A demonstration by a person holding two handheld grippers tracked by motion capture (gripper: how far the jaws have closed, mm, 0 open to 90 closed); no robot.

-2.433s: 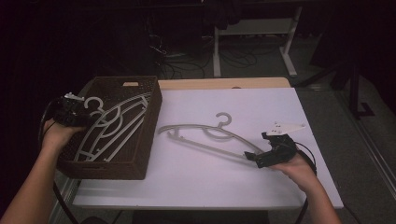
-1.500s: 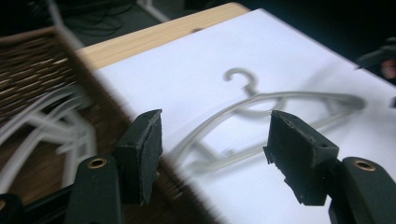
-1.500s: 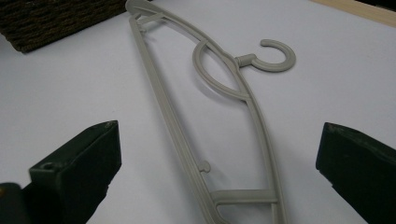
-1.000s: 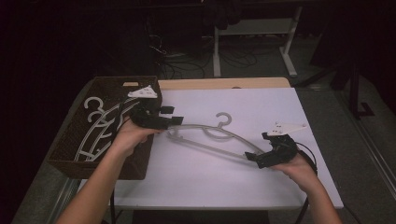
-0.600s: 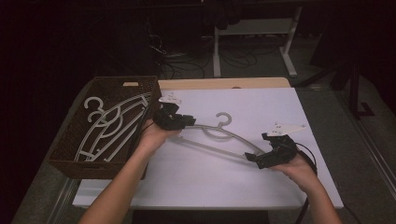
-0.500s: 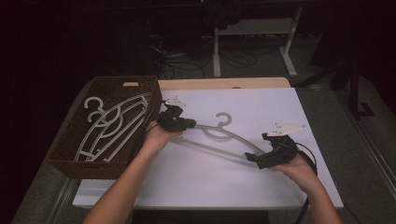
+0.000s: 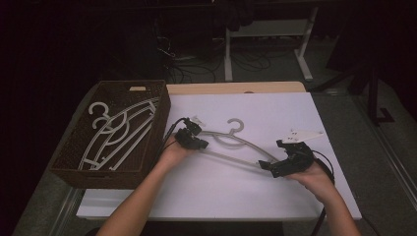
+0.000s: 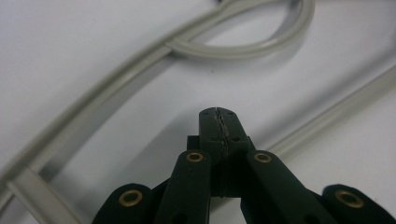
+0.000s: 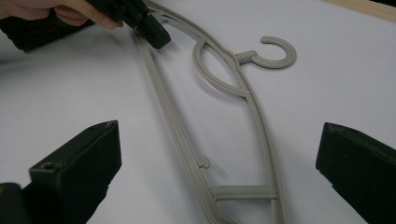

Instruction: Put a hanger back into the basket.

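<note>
Grey hanger (image 9: 252,105) flat on the white table (image 7: 295,108), long axis slanting from middle left of the high view, beside the wicker basket (image 7: 74,147), down to lower right. Left gripper (image 7: 196,143) at the hanger's upper-left end, just drawn shut, pads meeting tip to tip with nothing seen between them, the lower bar passing beneath the tips; contact with the bar not to be told. Right gripper (image 7: 269,169) at the opposite, lower-right end, spread wide and lying along the axis, the hanger's end standing between the two jaws untouched. Judged nearer to a hold: the right, needing only to close across the end already straddled.
</note>
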